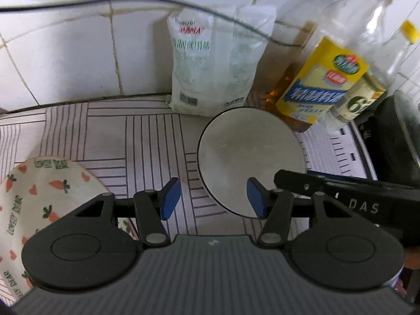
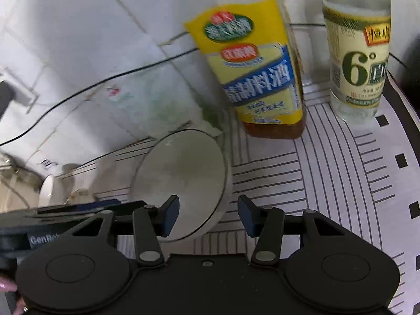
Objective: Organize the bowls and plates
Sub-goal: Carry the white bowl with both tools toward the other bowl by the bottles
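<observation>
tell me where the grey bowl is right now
In the left wrist view the grey bowl sits right of centre on the striped mat, before the white bag and yellow-label bottle.

In the left wrist view a bowl (image 1: 250,157) sits on the desk (image 1: 147,141) right of centre. A plate (image 1: 39,194) lies at lower left. Behind the bowl a bag (image 1: 210,65) leans on the wall (image 1: 65,52). Two bottles (image 1: 323,78) (image 1: 359,97) stand at upper right, beside the bag.
</observation>
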Tool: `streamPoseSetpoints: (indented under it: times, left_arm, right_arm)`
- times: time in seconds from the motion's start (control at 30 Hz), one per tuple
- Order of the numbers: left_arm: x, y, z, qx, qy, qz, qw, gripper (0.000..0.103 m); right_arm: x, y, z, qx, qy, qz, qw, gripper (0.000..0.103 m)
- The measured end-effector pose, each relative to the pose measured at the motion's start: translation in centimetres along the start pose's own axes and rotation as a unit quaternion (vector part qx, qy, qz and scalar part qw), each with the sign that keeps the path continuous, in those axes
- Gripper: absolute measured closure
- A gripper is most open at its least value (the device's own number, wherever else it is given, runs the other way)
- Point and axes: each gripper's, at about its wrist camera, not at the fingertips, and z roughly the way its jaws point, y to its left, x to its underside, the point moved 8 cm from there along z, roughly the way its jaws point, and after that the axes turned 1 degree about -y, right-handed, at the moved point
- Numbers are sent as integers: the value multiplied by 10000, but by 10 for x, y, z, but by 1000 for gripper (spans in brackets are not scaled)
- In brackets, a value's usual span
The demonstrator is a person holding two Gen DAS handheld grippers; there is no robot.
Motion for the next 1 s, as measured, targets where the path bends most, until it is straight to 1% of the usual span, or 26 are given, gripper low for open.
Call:
streamPoseSetpoints:
  times: [0.07,0.13,0.2,0.23,0.27,0.3,0.33,0.37,0.53,0.63,0.7,0.8,0.93,1.0]
  left_arm:
    - [0,1,10,-37,103,-28,9999,50]
    - [1,2,15,-40,140,-19,9999,53]
    - [3,3,19,-100,202,-24,9997,66]
    - [3,4,20,-90,240,-45,9997,70]
    - [5,4,22,-64,285,-71,9995,81]
    - [6,4,23,45,309,-125,9994,86]
    - [7,3,23,125,298,-189,9993,86]
    - [8,3,22,120,283,-182,9994,86]
    - [12,-7,17,-104,300,-12,9995,86]
    - [15,-10,8,-108,337,-157,9992,86]
    - [17,-13,-4,-48,343,-211,9992,87]
    - [23,-20,-25,-3,404,-34,9992,87]
    - [32,-24,-51,85,466,-38,9989,87]
    - [37,-28,-67,80,383,21,9992,87]
  right_arm:
    - [-2,-3,8,113,44,10,9999,49]
    - [-3,-5,12,259,74,-31,9996,58]
    - [-2,-9,15,353,88,-16,9993,80]
    - [-2,-9,14,235,51,54,9997,84]
    - [-2,-11,13,126,32,140,9998,84]
    - [-1,-12,13,92,10,215,9997,85]
    - [-1,-13,12,79,-16,245,9997,86]
    - [0,-14,12,105,-47,235,9997,87]
    - [1,-15,10,134,-131,241,9995,88]
    - [-1,-12,1,42,-245,277,9993,88]
    - [-2,-8,-9,35,-284,233,9993,88]
    - [-1,0,-30,-10,-372,146,9992,89]
    - [4,12,-61,-188,-529,66,9984,89]
    - [7,19,-74,-240,-623,-31,9978,89]
